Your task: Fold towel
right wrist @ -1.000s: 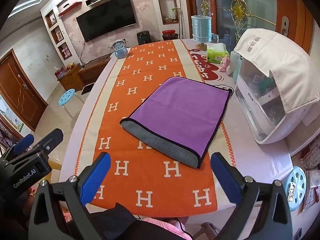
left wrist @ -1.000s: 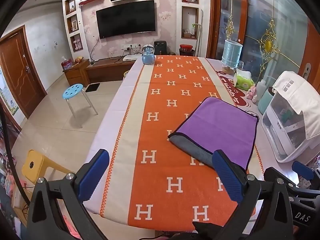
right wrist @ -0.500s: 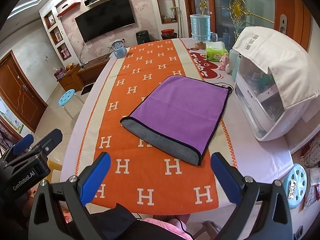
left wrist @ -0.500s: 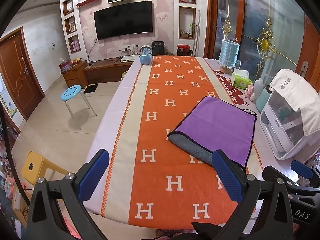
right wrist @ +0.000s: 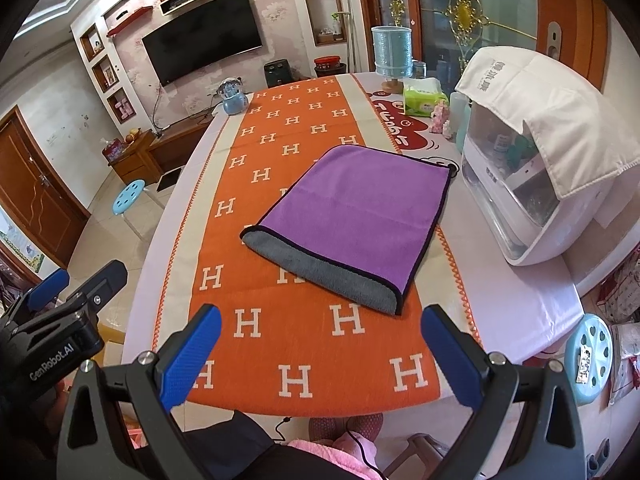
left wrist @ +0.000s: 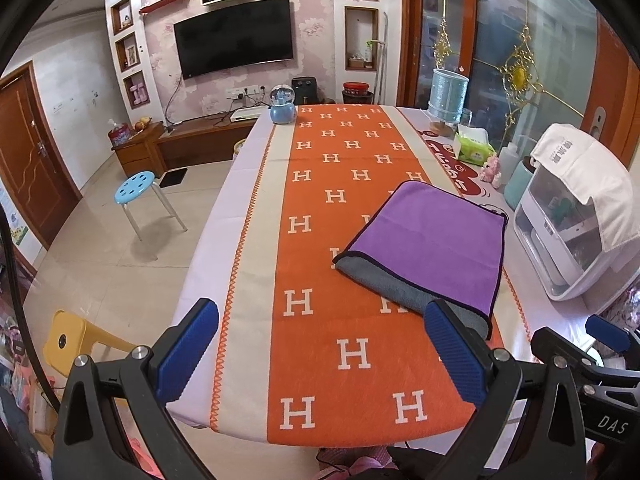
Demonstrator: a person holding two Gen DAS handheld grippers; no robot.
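A purple towel (right wrist: 360, 204) with a grey underside lies folded in half on the orange H-pattern table runner (right wrist: 280, 328), its grey folded edge toward me. It also shows in the left wrist view (left wrist: 436, 240). My left gripper (left wrist: 320, 344) is open and empty, held above the table's near edge, left of the towel. My right gripper (right wrist: 320, 344) is open and empty, held above the near edge just in front of the towel. Neither gripper touches the towel.
A white appliance (right wrist: 532, 168) with a white cloth over it stands at the right edge of the table. A green tissue pack (right wrist: 422, 100), a blue cylinder (right wrist: 392, 54) and a blue snow globe (right wrist: 232, 98) stand at the far end. Stools (left wrist: 138, 188) stand on the floor.
Both grippers have drawn back and up a little from the towel; the towel lies unchanged.
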